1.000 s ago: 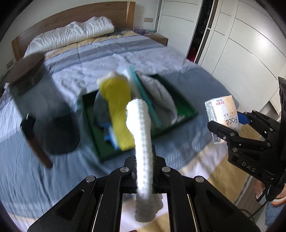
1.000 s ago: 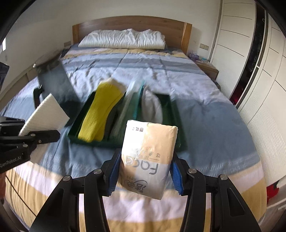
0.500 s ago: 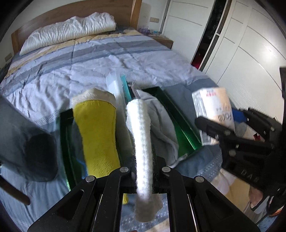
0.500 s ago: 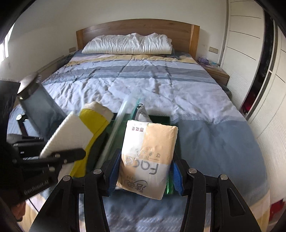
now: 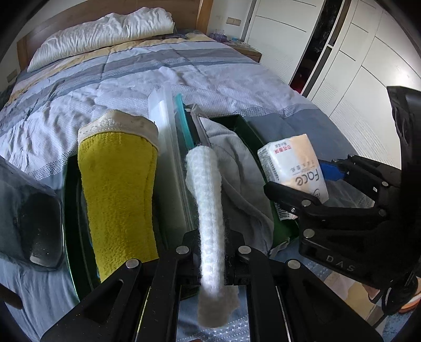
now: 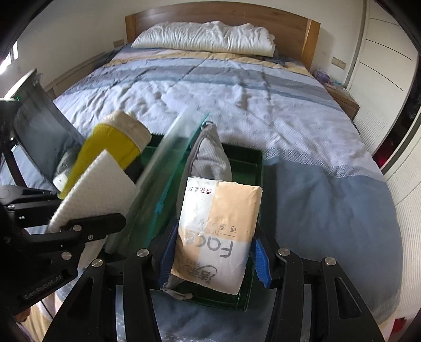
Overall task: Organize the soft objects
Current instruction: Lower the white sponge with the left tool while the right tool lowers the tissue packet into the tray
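Currently two grippers, each with one item clamped. Left gripper (image 5: 211, 252) closed tight on one white knitted cloth (image 5: 208, 200): fuzzy, folded into a flat slab, seen edge-on at bottom centre of the left wrist view, sticking up between the fingers (image 5: 184, 244) and trailing below them. Same cloth (image 6: 94, 189) at middle left of the right wrist view, broad face showing, pinched under a black finger (image 6: 94, 223).

Right gripper (image 6: 214, 255) closed on one tissue pack (image 6: 218, 231): soft plastic wrap, cream and white, rectangular, printed text, squeezed between blue ribbed pads (image 6: 260, 260) at bottom centre of the frame, over the tray's near corner. Pack (image 5: 294, 168) also at middle right of the left wrist view.

One dark green tray (image 6: 247, 157) on the bed (image 6: 236, 86), rectangular, raised walls. Inside, counted: one yellow terry towel (image 5: 115, 189) with pale edging, standing at centre left; one clear plastic zip bag (image 5: 164, 115) with teal strip, upright at mid-tray; one grey ribbed garment (image 5: 236, 168), crumpled at right of centre.

One white pillow (image 6: 208, 36) at top centre, against wooden headboard (image 6: 289, 18). Striped quilted bedcover, wrinkled.
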A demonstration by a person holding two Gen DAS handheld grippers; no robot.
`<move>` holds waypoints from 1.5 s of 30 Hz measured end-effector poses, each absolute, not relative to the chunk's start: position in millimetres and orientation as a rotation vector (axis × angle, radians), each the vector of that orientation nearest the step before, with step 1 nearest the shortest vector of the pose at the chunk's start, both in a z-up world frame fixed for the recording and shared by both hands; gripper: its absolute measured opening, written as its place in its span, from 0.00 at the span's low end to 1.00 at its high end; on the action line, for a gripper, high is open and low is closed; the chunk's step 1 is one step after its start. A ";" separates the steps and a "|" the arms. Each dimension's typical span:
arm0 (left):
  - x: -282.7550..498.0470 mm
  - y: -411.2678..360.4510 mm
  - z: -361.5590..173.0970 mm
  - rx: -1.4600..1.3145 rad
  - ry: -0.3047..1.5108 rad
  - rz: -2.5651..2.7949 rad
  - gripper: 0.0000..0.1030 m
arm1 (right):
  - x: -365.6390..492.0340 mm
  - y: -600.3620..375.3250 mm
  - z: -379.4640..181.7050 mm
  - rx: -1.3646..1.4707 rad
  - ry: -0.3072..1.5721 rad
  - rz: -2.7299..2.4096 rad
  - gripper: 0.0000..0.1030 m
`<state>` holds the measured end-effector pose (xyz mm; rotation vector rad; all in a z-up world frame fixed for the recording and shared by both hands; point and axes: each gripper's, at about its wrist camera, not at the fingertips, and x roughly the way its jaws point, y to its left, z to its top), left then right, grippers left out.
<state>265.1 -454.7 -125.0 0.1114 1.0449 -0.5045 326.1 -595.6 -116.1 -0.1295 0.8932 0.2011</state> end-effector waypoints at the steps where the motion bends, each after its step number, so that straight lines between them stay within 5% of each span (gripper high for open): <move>1: 266.0 -455.5 -126.3 0.114 1.044 -0.501 0.05 | 329.1 -595.2 -118.2 -0.132 0.899 0.206 0.49; 45: 271.7 -462.7 -147.2 0.110 1.057 -0.406 0.06 | 350.2 -582.6 -143.6 -0.198 0.931 0.226 0.52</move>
